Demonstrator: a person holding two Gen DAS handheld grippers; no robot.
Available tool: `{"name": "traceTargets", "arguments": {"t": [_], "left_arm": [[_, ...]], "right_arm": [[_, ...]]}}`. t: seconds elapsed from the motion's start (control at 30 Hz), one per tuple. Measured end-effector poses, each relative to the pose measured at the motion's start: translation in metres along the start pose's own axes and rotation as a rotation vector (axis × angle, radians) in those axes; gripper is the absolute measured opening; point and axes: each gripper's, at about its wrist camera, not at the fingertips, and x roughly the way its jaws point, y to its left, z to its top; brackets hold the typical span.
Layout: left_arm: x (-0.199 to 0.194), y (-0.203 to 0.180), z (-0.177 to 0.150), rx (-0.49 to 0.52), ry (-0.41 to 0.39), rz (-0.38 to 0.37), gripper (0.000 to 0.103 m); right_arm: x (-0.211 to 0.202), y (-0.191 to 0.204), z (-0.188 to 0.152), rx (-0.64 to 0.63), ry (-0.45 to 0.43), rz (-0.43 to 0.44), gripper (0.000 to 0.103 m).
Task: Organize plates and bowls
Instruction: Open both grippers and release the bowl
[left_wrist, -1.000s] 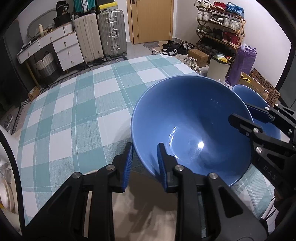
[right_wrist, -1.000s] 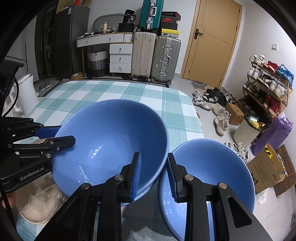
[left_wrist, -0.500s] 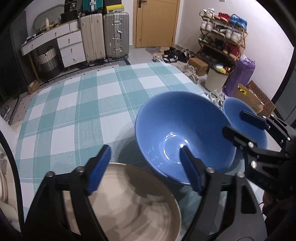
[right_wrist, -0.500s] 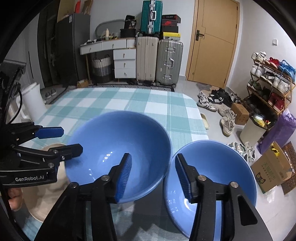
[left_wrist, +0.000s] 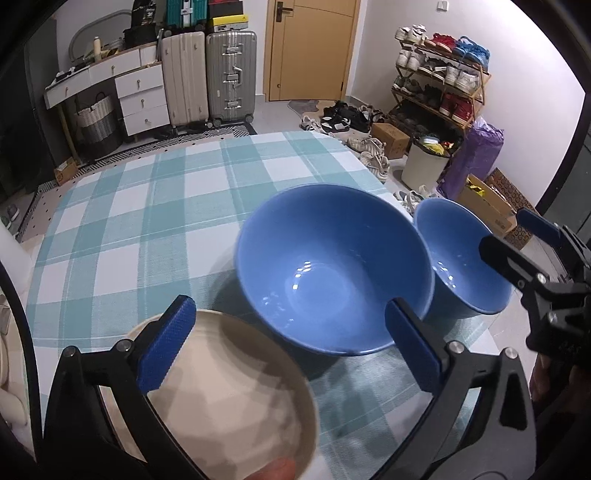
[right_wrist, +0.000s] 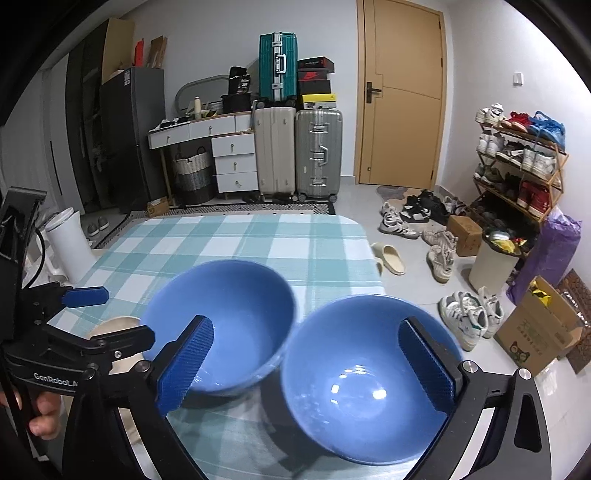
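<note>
A large blue bowl (left_wrist: 332, 269) (right_wrist: 221, 325) stands upright on the checked tablecloth (left_wrist: 147, 229). A smaller blue bowl (left_wrist: 461, 258) (right_wrist: 369, 380) sits close on its right, near the table's edge. A beige bowl (left_wrist: 221, 398) (right_wrist: 114, 325) lies in front of the large one, under my left gripper (left_wrist: 290, 347). That gripper's jaws are opening wide, a little back from the large bowl's near rim, pressing on nothing. My right gripper (right_wrist: 306, 365) hangs above the gap between the two blue bowls, its jaws opening too, with nothing gripped.
The table's right edge (right_wrist: 373, 258) drops to a floor strewn with shoes (right_wrist: 439, 254) and cardboard boxes (right_wrist: 539, 325). Suitcases (right_wrist: 299, 155), a drawer unit (right_wrist: 232, 158) and a shoe rack (right_wrist: 517, 158) line the walls. A hand (right_wrist: 40, 417) holds the left gripper.
Both grippers were shut on the large blue bowl's rim; they have let go, spread wide and drawn back and up. The beige bowl has come into view beneath the left gripper.
</note>
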Motion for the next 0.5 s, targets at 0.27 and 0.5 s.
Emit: {"name": "traceTargets", "arguments": {"t": [0.27,0.5], "left_arm": [[-0.003,-0.043,-0.004,0.030,-0.006,-0.070,0.102],[0.002,-0.073,-0.006,0.050,0.013,-0.123,0.102]], "right_arm": [[-0.031,-0.053,-0.010,0.091,-0.065,-0.047,0.102],[-0.047,-0.095,-0.018,0.177,-0.062,-0.073,0.102]]}}
